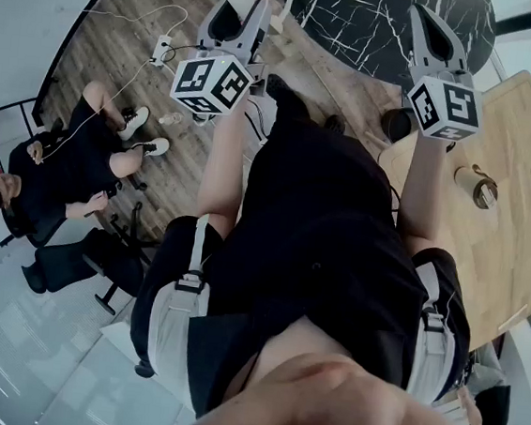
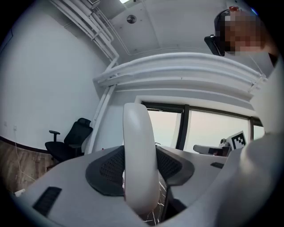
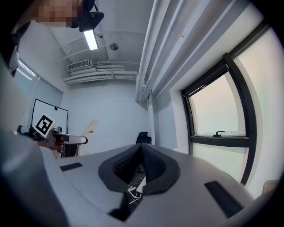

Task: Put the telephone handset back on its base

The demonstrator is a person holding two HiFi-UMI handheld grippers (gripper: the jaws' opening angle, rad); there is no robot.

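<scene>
While pointed level, clamps the white handset (image 2: 138,133) between the pads of the left tool (image 2: 140,170). Stands its long axis upright in the left gripper view, rounded end toward the ceiling. Holds it in the air by the edge of the black marble bench (image 1: 361,23). Shows the right tool (image 3: 141,166) with pads together on nothing, above that bench's edge nearest the wooden bench (image 1: 502,251).

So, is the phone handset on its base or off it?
Off: the handset sits clamped between the left gripper's fingers; no base in view.
</scene>
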